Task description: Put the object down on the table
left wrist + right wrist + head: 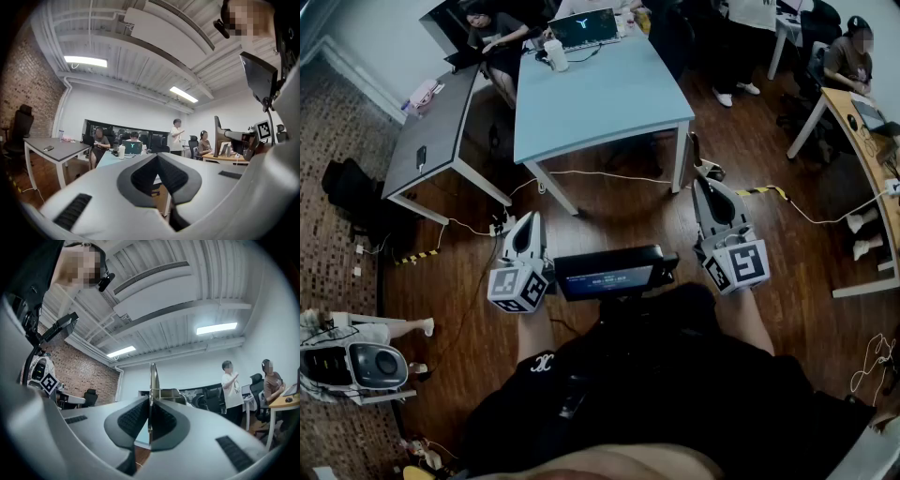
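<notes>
Left gripper pointing forward, right gripper alongside, pinching metal strip

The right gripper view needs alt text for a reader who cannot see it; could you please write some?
The right claw is shut on a thin flat object seen edge-on, which sticks up past its tips. Behind is an office with a brick wall, ceiling lights and a standing person in white.
</notes>
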The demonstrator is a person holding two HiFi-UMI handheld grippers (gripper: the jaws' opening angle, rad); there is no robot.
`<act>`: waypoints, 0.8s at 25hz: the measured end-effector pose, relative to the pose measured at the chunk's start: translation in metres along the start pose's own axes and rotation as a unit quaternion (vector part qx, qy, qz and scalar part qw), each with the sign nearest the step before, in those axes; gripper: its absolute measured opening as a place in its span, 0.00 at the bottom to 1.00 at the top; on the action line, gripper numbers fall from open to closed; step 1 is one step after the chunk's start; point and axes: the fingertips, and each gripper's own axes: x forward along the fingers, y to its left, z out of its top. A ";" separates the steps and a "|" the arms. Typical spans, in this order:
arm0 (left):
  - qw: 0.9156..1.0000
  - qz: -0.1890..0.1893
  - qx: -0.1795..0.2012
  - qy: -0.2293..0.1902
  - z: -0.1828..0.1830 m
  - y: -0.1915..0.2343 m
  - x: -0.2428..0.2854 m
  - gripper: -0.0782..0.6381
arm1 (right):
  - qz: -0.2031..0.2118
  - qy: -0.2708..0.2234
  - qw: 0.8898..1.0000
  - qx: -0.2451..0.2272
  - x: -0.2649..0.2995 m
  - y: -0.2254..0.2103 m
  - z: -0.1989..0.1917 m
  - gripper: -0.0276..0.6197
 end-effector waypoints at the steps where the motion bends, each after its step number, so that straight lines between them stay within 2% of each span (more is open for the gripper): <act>1: 1.000 0.000 0.000 0.003 -0.001 0.002 0.000 0.10 | -0.001 0.002 1.000 0.002 0.001 0.001 -0.001 0.03; 7: 1.000 0.001 -0.004 0.005 -0.008 0.011 -0.004 0.10 | 0.011 0.013 1.000 -0.001 0.010 0.012 -0.017 0.03; 12: 1.000 0.004 -0.004 -0.006 -0.015 0.020 0.015 0.10 | 0.021 0.005 1.000 -0.003 0.033 0.004 -0.033 0.03; 16: 1.000 0.012 -0.006 0.007 -0.014 0.055 0.059 0.10 | 0.026 0.005 1.000 -0.001 0.091 -0.007 -0.046 0.03; 20: 1.000 0.016 -0.002 0.010 -0.010 0.073 0.121 0.10 | 0.027 0.004 1.000 0.014 0.145 -0.045 -0.067 0.03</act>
